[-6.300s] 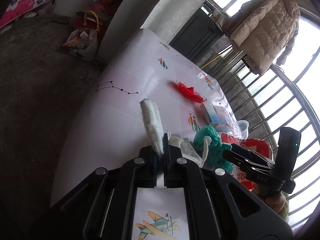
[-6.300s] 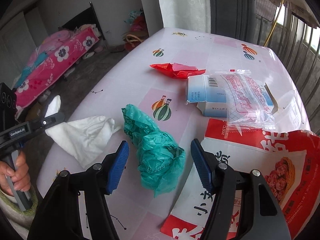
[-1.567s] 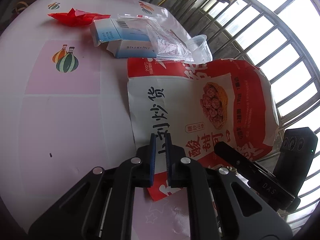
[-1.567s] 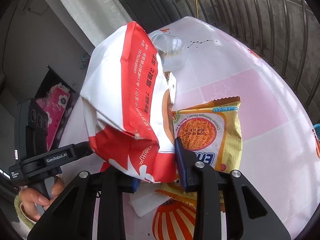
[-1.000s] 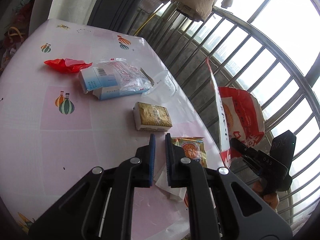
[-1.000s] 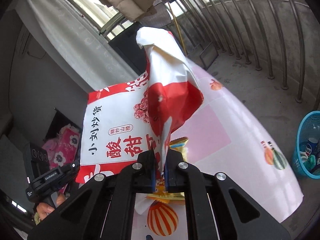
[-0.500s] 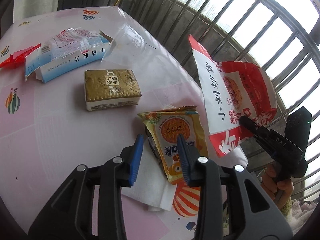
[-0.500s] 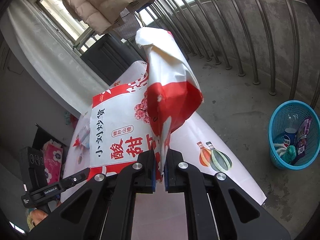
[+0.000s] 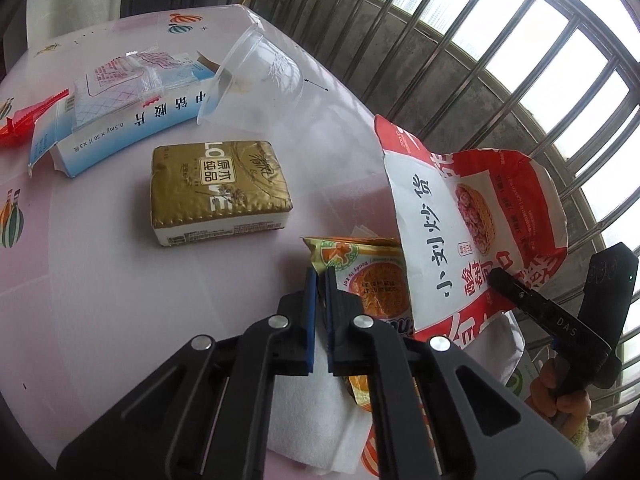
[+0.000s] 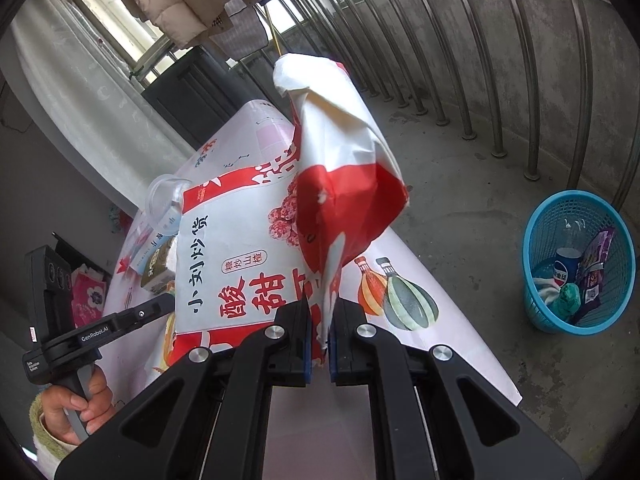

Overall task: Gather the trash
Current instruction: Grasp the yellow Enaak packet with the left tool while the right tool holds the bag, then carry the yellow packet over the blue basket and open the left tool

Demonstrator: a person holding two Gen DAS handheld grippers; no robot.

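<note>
Pink patterned table (image 9: 100,280) bearing gold tissue pack (image 9: 216,190), blue-white box (image 9: 120,120), tipped clear cup (image 9: 256,76), white napkin (image 9: 316,412).

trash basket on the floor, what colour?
Blue mesh plastic; the trash basket shows best in the right wrist view.

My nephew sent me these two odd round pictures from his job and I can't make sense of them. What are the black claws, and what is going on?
Each black claw is a hand-held gripper with a fisheye camera looking along its fingers; a person holds one in each hand.

The left gripper has shut on the edge of a yellow noodle packet on the table. Nearby lie a gold tissue pack, a blue-and-white medicine box, a clear plastic cup on its side and a white napkin.

The right gripper pinches a big red-and-white snack bag, lifted. On the floor stands a blue trash basket, already holding rubbish.
</note>
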